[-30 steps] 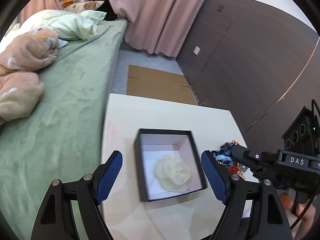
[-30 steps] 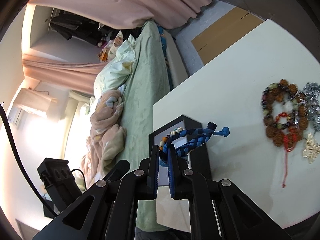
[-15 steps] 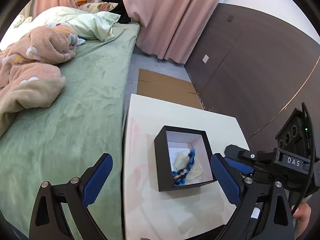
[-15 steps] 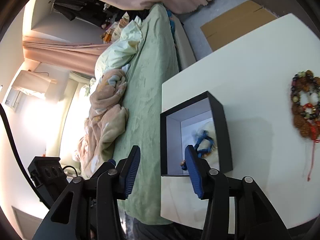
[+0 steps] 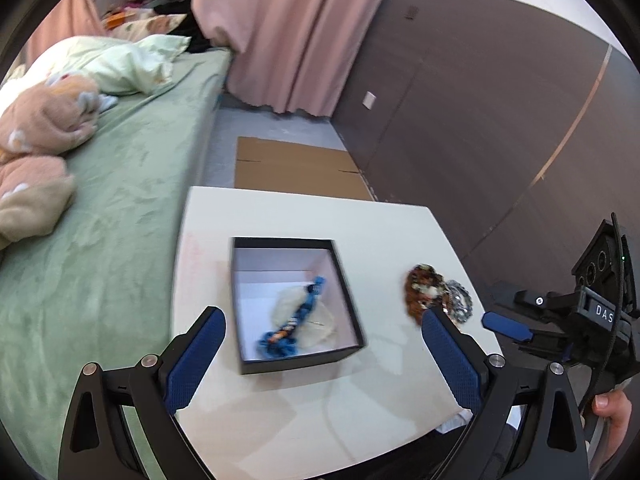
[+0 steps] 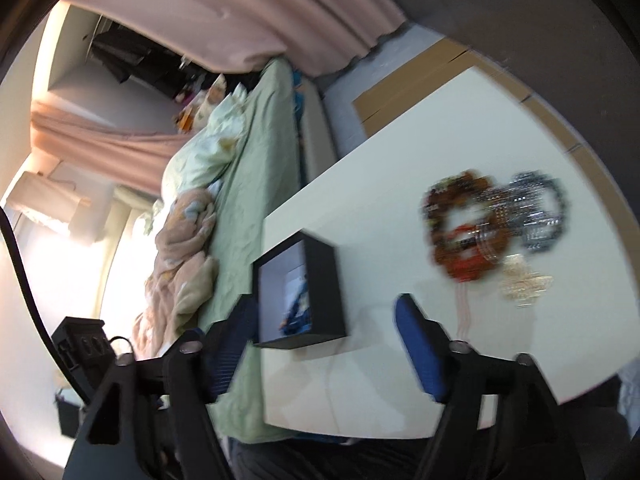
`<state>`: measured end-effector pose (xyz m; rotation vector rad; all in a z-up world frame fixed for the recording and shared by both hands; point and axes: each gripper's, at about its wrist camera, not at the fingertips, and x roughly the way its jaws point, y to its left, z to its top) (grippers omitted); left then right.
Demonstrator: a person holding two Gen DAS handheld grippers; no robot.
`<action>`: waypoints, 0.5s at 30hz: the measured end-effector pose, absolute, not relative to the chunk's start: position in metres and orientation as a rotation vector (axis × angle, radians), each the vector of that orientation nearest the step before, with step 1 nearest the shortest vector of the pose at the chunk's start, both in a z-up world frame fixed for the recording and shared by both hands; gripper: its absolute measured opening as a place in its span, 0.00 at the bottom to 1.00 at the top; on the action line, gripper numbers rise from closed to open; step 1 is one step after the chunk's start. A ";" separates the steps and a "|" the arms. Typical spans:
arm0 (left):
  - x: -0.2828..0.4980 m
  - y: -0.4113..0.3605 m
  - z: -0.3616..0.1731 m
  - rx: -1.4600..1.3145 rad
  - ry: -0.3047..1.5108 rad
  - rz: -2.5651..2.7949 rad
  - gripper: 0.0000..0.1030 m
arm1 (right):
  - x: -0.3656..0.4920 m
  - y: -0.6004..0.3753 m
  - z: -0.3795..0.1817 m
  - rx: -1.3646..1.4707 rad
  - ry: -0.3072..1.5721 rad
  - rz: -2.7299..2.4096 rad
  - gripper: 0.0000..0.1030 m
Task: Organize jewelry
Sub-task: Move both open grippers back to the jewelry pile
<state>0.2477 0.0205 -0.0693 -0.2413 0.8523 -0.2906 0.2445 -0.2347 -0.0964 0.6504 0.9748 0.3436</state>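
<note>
Nearest, at 6 o'clock in the left wrist view, left claw (image 5: 322,350) spread wide and released, nothing between the blue pads. Right claw (image 6: 324,346), just opening further, also released and empty, seen at 4 o'clock at the worktop (image 5: 392,228) edge. Beyond, near the middle, black box (image 5: 296,360) on the worktop, holding a blue braided bracelet (image 5: 294,326) on a pale pouch (image 5: 286,304). At 3 o'clock of the box, well apart, brown bead bracelet (image 5: 420,290) touching a silver bracelet (image 5: 458,300). Farthest, at 9 o'clock, green bed (image 5: 120,208); at 12 o'clock, pink curtain (image 5: 296,32).
</note>
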 end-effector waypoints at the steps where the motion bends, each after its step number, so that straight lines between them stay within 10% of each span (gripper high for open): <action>1: 0.248 0.013 -0.070 -0.236 0.853 -0.302 0.96 | 0.242 -0.243 -0.096 0.649 0.967 0.326 0.75; 15: 0.255 -0.081 -0.082 -0.130 0.902 -0.469 0.80 | 0.220 -0.342 -0.125 0.731 0.951 0.158 0.75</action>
